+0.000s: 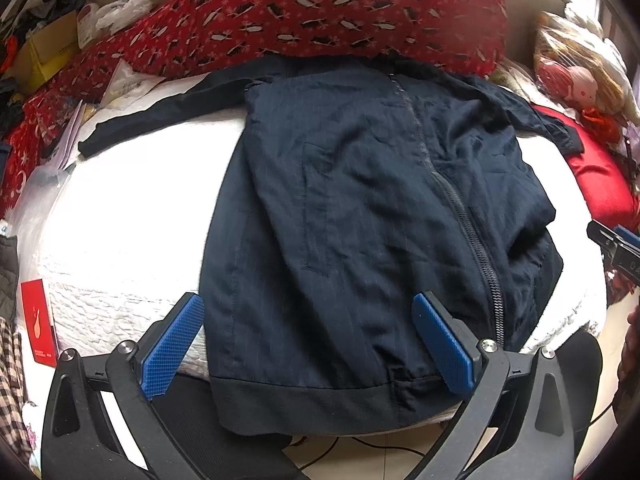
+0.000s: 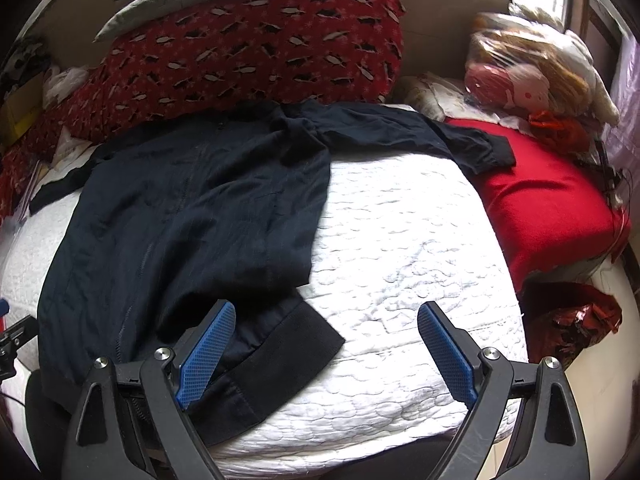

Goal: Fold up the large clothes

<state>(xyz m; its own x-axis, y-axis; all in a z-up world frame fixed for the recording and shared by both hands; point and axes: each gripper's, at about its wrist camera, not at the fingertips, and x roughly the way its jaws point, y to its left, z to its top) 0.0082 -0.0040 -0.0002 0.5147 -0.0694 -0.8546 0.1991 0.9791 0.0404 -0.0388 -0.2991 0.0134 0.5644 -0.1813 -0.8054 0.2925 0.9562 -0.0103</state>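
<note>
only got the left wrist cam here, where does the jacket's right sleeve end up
Observer: On the right wrist view, that sleeve runs out sideways and its cuff lies on the red blanket.
Operator: is the right gripper holding anything
Observer: No. The right gripper is open, empty, above the white quilt.
Operator: how's the hem on that side
Observer: The dark jacket has its hem band corner splayed out flat on the quilt, just past the left blue finger of that gripper.
</note>
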